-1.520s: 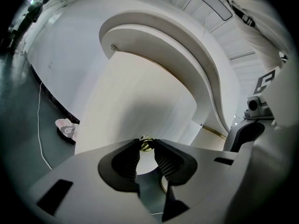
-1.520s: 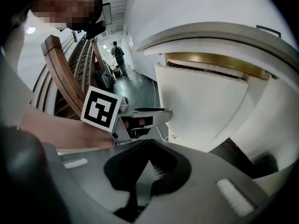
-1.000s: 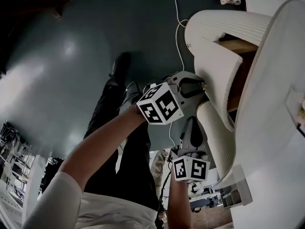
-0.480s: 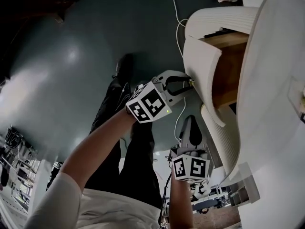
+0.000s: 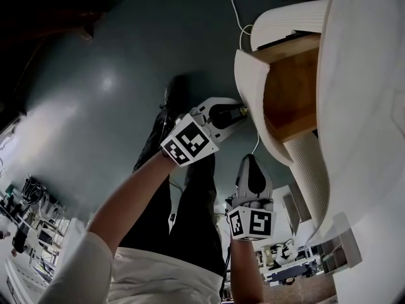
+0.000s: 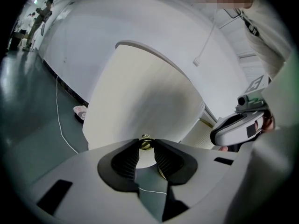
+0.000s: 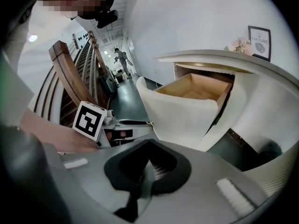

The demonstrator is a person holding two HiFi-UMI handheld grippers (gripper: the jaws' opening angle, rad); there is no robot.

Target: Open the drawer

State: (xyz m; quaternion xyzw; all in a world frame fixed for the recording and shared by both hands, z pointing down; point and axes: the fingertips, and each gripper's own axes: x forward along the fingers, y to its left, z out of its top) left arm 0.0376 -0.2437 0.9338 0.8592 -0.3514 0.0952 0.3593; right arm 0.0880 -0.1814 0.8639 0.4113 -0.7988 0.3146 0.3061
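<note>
Dark green floor (image 5: 95,94) below; my left gripper (image 6: 145,148) is clamped on the brass knob (image 6: 146,143), the white drawer (image 5: 252,94) already well out, wooden inside showing; little pull left, I judge

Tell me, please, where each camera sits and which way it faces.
Head view: on the person's head, facing steeply down at the floor and the pulled-out drawer; shows both forearms, legs, left tongs, right tongs.
Left gripper view: on the left tongs, facing along them at the drawer front; shut on its brass knob; torso at right.
Right gripper view: on the right tongs, facing the drawer's wooden inside; the person's left arm shows.
Shared: each gripper view shows the other tongs; all show the drawer.
</note>
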